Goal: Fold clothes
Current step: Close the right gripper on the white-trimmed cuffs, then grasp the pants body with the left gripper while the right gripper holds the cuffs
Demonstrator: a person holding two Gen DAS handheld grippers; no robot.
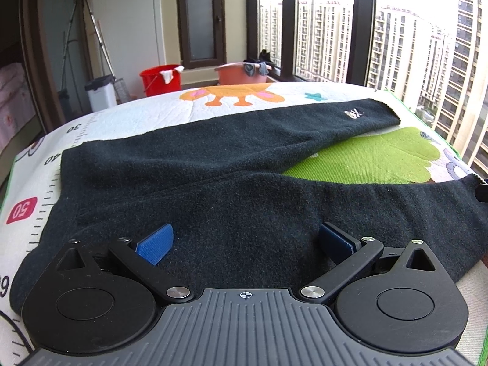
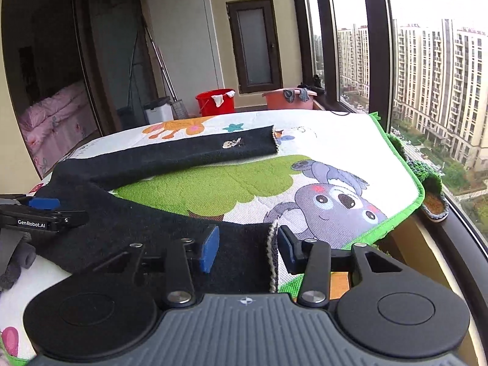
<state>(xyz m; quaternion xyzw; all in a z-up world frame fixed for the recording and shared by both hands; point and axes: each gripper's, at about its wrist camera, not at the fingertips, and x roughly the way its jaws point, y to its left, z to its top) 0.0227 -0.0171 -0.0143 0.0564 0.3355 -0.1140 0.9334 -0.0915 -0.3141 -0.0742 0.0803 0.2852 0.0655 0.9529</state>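
Dark fleece trousers (image 1: 244,158) lie flat on a cartoon play mat (image 1: 366,158), legs splayed to the right. The far leg carries a small pale logo (image 1: 353,113). My left gripper (image 1: 245,238) rests open over the waist end, its blue pads wide apart on the cloth. In the right wrist view the trousers (image 2: 152,213) run left to right, and my right gripper (image 2: 247,248) is open around the near leg's cuff (image 2: 272,256). The cuff edge lies between its pads, unclamped. The left gripper (image 2: 39,210) shows at the left edge of that view.
The mat's (image 2: 305,152) green border (image 2: 418,189) ends close to the window on the right, with a slipper (image 2: 436,204) on the sill. Beyond the far edge stand a red bucket (image 1: 160,79), an orange basin (image 1: 241,74) and a white bin (image 1: 100,91).
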